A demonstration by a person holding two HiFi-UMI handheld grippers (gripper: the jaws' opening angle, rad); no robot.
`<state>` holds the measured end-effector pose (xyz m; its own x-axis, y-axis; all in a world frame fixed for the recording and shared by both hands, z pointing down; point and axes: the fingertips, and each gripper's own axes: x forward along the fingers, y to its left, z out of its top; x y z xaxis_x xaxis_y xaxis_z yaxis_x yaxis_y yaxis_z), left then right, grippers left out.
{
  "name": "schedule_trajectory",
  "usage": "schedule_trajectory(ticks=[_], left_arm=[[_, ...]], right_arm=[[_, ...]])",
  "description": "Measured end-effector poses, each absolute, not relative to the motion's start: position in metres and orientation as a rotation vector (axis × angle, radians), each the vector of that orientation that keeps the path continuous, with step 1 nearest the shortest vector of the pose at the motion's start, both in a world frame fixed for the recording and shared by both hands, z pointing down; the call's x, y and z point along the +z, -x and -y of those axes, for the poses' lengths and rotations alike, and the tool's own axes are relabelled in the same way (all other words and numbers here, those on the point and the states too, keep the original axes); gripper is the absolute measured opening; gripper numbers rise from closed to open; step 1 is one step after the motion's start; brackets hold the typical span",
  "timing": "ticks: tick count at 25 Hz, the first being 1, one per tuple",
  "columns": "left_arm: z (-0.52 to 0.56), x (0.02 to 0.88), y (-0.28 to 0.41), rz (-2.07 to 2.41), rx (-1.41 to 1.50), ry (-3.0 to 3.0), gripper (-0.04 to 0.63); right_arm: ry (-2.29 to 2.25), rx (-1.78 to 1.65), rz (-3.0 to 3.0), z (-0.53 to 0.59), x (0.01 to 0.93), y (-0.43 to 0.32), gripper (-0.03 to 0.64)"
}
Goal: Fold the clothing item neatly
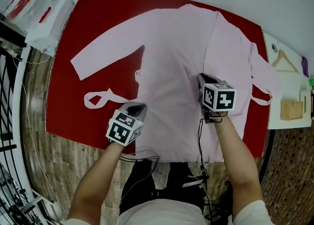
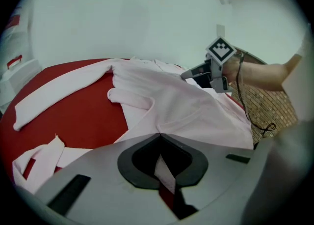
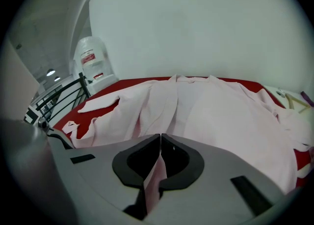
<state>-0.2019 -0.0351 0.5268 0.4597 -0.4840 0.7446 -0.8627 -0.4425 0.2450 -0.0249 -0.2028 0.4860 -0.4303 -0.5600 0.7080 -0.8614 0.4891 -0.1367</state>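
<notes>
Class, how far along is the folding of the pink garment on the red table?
Done: the garment lies spread flat on the red table. In hand: left tongs and right tongs are each shut on its fabric. To do: seemingly every fold; the outstretched sleeve and the belt lie unfolded.

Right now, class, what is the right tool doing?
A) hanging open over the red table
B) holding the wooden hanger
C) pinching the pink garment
C: the right tool is shut, with a fold of the garment pinched between its jaws.
</notes>
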Motion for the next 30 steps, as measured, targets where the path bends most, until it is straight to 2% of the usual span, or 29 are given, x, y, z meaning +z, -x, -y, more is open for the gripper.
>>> schedule_trajectory(ticks=[9, 14, 16, 17, 23, 30], left_arm=[[0.031, 0.528, 0.216, 1.171, 0.743, -2.016, 0.009], [0.031, 0.521, 0.219, 1.208, 0.657, -2.009, 0.010], [0.027, 0.514, 0.225, 1.225, 0.614, -2.019, 0.011], [0.023, 0.510, 0.229, 1.236, 0.595, -2.023, 0.011], [0.000, 0.487, 0.264, 1.312, 0.492, -2.017, 0.011], [-0.016, 0.470, 0.320, 1.421, 0.389, -1.990, 0.011]], right_arm=[[-1.292, 0.582, 2.002, 0.225, 0.498, -0.023, 0.023], [-1.253, 0.514, 2.025, 0.221, 0.499, -0.021, 0.027], [-1.249, 0.467, 2.070, 0.218, 0.487, -0.012, 0.056], [-1.240, 0.437, 2.087, 0.216, 0.480, -0.006, 0.080], [-1.114, 0.295, 2.177, 0.190, 0.450, 0.049, 0.089], [-0.814, 0.130, 2.303, 0.159, 0.436, 0.182, 0.107]])
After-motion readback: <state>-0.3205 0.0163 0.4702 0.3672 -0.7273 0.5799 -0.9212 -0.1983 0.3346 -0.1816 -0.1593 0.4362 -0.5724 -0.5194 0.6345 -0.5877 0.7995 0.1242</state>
